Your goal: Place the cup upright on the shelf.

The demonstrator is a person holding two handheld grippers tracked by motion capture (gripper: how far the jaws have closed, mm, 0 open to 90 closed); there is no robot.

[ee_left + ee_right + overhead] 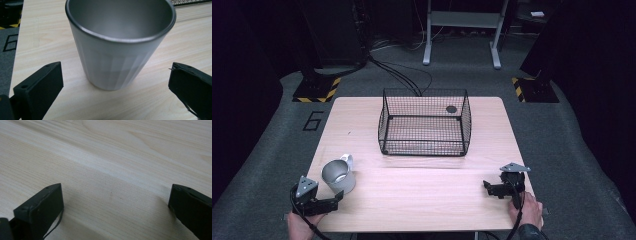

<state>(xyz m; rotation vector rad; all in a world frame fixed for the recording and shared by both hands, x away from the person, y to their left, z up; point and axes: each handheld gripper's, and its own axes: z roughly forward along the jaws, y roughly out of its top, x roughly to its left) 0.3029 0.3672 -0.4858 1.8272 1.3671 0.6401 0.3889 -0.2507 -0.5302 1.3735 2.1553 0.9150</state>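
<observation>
A silver metal cup with a handle stands upright at the table's front left. In the left gripper view the cup looms close, empty inside, just beyond the jaws. My left gripper is open, its jaws wide apart on either side of the cup's base without touching it. The left gripper has bare wood between its jaws below the cup. At the front right my right gripper rests low over the table, open. The right gripper has nothing but wood grain between its jaws.
A black wire basket stands at the table's middle back, with a small dark round thing seen at its far right wall. The wooden table is bare between the grippers. Cables and metal stands lie on the floor behind.
</observation>
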